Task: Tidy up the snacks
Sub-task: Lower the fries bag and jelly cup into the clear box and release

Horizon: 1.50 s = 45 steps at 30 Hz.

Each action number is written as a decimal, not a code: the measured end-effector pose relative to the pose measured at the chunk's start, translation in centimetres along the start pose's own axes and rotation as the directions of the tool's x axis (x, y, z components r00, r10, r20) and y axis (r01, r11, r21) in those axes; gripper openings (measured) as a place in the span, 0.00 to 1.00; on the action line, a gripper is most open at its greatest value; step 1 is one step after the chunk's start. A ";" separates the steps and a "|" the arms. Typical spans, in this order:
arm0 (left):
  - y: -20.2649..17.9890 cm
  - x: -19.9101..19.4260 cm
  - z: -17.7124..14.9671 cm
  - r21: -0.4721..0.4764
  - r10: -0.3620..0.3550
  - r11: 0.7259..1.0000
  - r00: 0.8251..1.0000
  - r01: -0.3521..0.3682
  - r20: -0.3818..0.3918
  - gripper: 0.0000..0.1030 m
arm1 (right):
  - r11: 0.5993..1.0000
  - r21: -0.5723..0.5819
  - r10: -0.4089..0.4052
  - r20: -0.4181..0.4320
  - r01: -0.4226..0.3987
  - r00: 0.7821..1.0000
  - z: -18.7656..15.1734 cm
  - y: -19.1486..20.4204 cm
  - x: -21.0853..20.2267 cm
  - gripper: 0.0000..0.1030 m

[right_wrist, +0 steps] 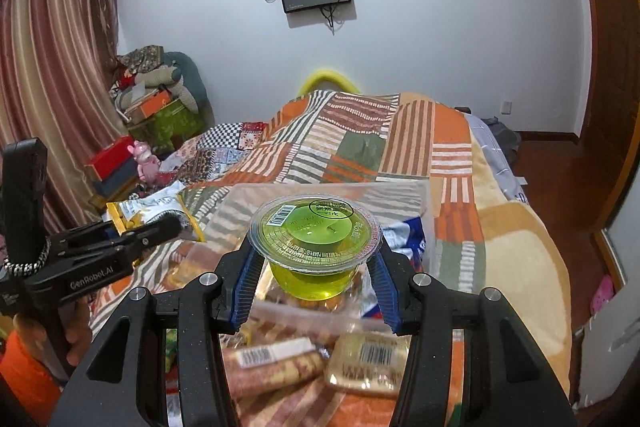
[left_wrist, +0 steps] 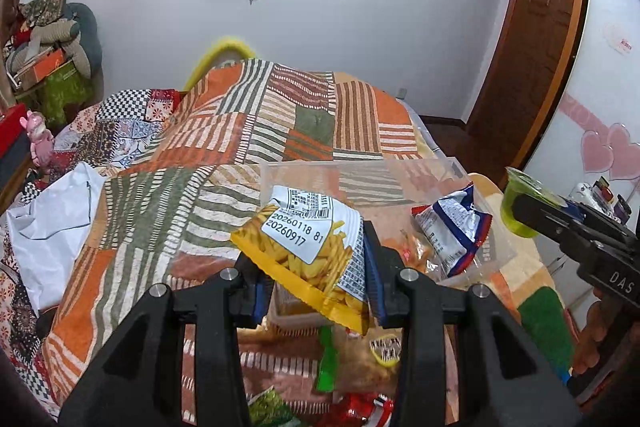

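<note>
Your left gripper's fingers [left_wrist: 372, 267] cover the lower corners of the yellow fries packet [left_wrist: 308, 255]. The loose snacks [left_wrist: 352, 379] beneath are blurred, their labels unreadable, and the clear bin [right_wrist: 320, 189] hides behind your jelly cup [right_wrist: 314, 247].

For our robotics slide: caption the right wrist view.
Right gripper holds a green jelly cup above a clear bin on the patchwork bedspread.

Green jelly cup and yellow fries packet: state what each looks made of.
Green jelly cup: likely thin clear glossy plastic, since the jelly shows through wall and printed film lid. Yellow fries packet: probably glossy plastic film, crinkled, with a serrated sealed edge.
</note>
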<state>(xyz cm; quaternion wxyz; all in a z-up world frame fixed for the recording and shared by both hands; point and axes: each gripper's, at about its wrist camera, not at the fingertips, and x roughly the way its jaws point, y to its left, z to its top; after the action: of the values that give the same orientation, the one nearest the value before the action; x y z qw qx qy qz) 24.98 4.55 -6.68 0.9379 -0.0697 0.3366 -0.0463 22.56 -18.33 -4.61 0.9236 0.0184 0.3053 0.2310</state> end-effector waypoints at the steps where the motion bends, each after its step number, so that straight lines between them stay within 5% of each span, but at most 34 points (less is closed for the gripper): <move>1: -0.1 0.5 0.1 0.001 0.000 1.000 1.000 0.000 -0.007 0.38 | 1.000 -0.002 -0.003 -0.006 0.003 1.000 0.0 0.1 0.4 0.46; 26: 0.1 8.1 -1.7 -0.011 -0.048 0.999 0.988 0.047 -0.147 0.38 | 0.999 0.001 -0.044 -0.185 0.045 0.982 -1.6 -1.7 7.9 0.47; 30: -0.1 7.7 -1.9 -0.012 -0.051 0.999 0.988 0.049 -0.147 0.43 | 0.999 -0.011 -0.047 -0.196 0.045 0.980 -1.4 -1.4 7.6 0.50; 35: -0.5 6.5 -2.2 0.007 -0.047 0.999 0.990 0.049 -0.132 0.54 | 0.999 -0.010 -0.034 -0.179 0.033 0.983 -1.3 -1.1 6.3 0.67; 45: 0.9 1.7 -1.7 -0.016 -0.029 0.999 0.998 0.028 -0.059 0.64 | 0.995 -0.077 -0.079 -0.117 0.070 0.990 -1.6 -0.7 2.4 0.73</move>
<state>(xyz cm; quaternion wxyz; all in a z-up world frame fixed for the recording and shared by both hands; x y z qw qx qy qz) 25.26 5.02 -9.17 0.9263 -0.0804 0.3635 -0.0589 23.66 -18.04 -7.36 0.9117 -0.0404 0.3520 0.2079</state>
